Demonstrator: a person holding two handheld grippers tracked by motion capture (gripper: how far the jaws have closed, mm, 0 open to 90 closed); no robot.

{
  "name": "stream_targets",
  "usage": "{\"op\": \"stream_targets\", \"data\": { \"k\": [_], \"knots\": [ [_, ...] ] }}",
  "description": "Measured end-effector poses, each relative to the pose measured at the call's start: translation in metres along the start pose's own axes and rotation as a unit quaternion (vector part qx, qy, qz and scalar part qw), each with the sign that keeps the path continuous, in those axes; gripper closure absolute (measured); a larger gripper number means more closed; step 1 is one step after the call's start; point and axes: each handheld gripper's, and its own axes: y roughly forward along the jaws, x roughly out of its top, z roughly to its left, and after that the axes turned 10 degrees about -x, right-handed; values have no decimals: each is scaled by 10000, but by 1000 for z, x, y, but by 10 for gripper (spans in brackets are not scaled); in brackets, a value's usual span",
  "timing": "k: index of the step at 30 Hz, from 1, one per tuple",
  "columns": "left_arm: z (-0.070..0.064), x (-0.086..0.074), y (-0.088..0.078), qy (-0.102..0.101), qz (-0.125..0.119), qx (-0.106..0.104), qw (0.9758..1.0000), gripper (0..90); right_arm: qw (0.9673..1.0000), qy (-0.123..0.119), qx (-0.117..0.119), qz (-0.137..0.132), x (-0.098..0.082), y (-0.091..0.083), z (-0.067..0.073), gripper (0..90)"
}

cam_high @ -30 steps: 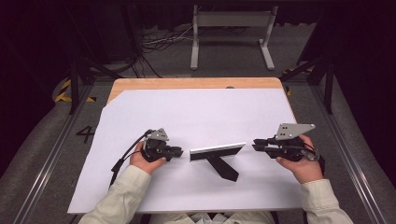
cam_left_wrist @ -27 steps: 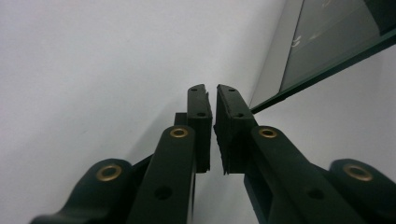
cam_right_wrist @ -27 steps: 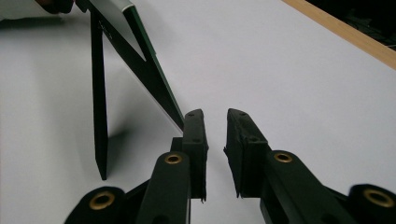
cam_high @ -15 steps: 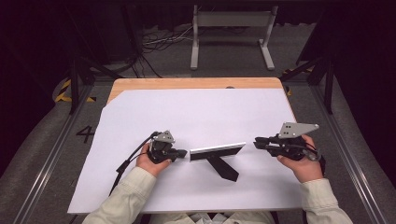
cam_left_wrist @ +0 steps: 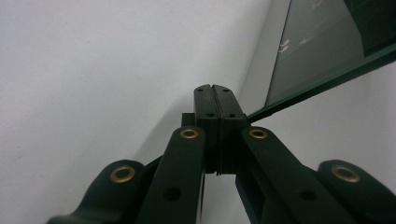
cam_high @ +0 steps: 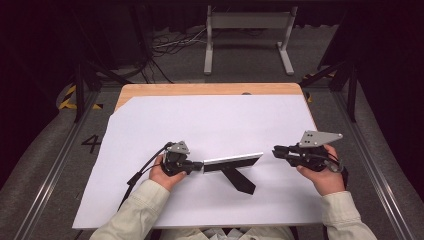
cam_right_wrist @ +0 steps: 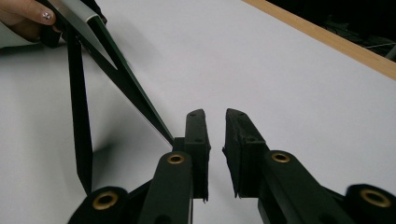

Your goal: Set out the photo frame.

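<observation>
Tool, left: jaws pressed together, nothing seen between them; tip at the left end of the frame, touching it or just beside it.
Tool, left, own view: pads closed flat on each other; lower edge of the frame running up to the side of one jaw, not into the seam.
Tool, right: jaws a little apart, empty; pointing at the right end of the frame, near it but short of contact from the high view.
Tool, right, own view: open gap between the pads; corner of the frame right beside one jaw, contact hard to judge.
Frame: standing on the surface between both tools, on its long edge, leaning back on its leg.
Leg: black, folded out toward the person, foot resting on the white surface.
Done so far: both tools brought to the two ends of the frame; left end probably steadied by the closed tip.
Not yet done: no grip on the frame from either side; frame not lifted, not laid flat, leg not folded in.
Stage, as a judgement: early, approach finished, real handling not begun.
Likely next: closing the right jaws on the right end.
</observation>
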Motion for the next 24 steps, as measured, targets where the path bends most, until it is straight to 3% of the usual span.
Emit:
{"op": "stream_targets", "data": {
  "k": [7, 18, 24],
  "knots": [
    [-3, 2, 5, 92, 102, -83, 9999, 900, 10000, -5, 8, -16, 1, -1, 1, 787],
    [-6, 3, 7, 228, 261, -50, 9994, 900, 10000, -23, -13, -54, 4, -3, 2, 787],
    [-12, 6, 8, 425, 491, -242, 9976, 900, 10000, 3, -5, -56, 6, -6, 2, 800]
  ]
}}
